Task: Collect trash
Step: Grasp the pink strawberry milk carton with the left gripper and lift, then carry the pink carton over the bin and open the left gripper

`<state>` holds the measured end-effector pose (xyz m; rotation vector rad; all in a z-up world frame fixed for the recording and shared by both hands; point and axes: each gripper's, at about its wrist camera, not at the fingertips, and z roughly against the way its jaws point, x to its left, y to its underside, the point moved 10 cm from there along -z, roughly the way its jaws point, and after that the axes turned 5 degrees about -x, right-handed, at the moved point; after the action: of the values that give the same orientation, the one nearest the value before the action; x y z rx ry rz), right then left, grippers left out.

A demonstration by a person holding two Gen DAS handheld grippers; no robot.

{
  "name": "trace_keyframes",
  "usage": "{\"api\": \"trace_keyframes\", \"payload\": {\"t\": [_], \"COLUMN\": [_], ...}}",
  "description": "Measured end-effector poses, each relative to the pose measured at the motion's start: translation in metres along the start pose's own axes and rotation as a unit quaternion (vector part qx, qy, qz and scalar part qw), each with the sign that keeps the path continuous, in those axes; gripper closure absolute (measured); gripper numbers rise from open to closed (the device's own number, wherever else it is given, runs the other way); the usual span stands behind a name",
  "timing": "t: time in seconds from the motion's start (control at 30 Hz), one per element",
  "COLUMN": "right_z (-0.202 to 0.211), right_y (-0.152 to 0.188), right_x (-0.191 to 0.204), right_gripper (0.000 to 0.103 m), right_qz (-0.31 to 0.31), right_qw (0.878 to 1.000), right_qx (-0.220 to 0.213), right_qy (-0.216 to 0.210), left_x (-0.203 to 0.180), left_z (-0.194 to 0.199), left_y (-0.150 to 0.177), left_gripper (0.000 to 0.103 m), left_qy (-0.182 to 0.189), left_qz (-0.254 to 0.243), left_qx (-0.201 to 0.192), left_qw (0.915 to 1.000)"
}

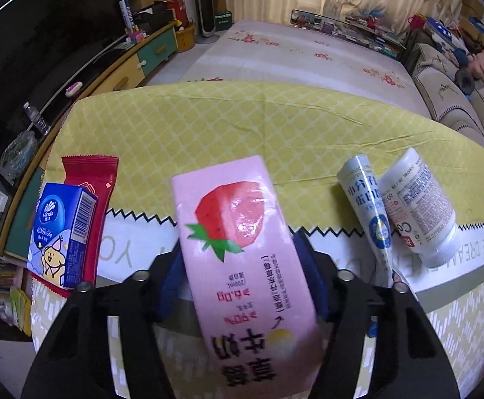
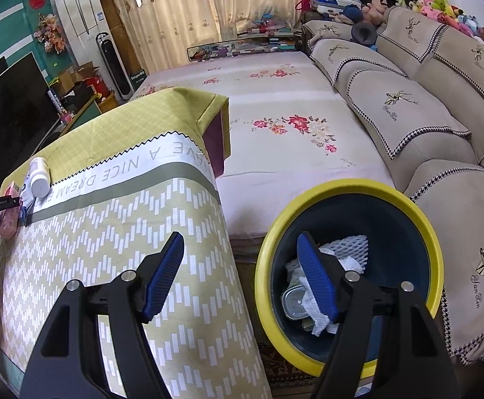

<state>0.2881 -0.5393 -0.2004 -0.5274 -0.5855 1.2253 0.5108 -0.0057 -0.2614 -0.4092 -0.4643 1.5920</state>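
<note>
A pink strawberry milk carton (image 1: 232,206) lies on the table's yellow cloth (image 1: 242,123). My left gripper (image 1: 238,244) straddles it, blue pads (image 1: 170,282) pressed against both long sides. The right wrist view shows the same carton (image 2: 9,221) at the far left. My right gripper (image 2: 239,239) hangs open and empty off the table's end, over the near rim of a yellow-rimmed dark bin (image 2: 418,219) that holds foam netting, tissue and a can.
A blue tissue pack (image 1: 62,232) lies on a red wrapper (image 1: 90,179) left of the carton. A white tube (image 1: 368,212) and a white bottle (image 1: 421,206) lie to its right. A sofa (image 2: 408,106) and a floral-covered bed (image 2: 291,123) lie beyond.
</note>
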Motion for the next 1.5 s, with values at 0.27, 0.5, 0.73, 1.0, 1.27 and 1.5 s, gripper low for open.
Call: {"api": "trace_keyframes", "payload": {"t": [0.27,0.5,0.73,1.0,1.27,1.5], "right_z": [0.009,0.018,0.032,0.052,0.072,0.094], "right_y": [0.000,0.004,0.016,0.035,0.051,0.065], "right_x": [0.005,0.004,-0.001,-0.019,-0.064,-0.116], "right_gripper": [0.036,0.036,0.036,0.036,0.036,0.036], "right_qz": [0.006,0.006,0.002,-0.014,-0.039,-0.061], "right_qw": [1.000,1.000,1.000,1.000,0.999,0.996], "right_qx": [-0.005,-0.007,-0.010,-0.018,-0.030,-0.043], "right_qy": [-0.007,-0.010,-0.014,-0.015,0.012,0.052], "left_x": [-0.007,-0.025,-0.065,-0.156,-0.286,-0.402], "left_z": [0.030,0.091,0.148,0.199,0.225,0.232], "left_y": [0.011,0.038,0.074,0.111,0.144,0.164], "left_gripper": [0.049,0.049,0.049,0.049,0.048,0.048], "left_qy": [0.015,0.041,0.091,0.164,0.239,0.276], "left_qz": [-0.026,-0.048,-0.086,-0.144,-0.220,-0.282], "left_qx": [-0.023,-0.071,-0.098,-0.103,-0.090,-0.081], "left_qw": [0.9993,0.9955,0.9873,0.9703,0.9415,0.9154]}}
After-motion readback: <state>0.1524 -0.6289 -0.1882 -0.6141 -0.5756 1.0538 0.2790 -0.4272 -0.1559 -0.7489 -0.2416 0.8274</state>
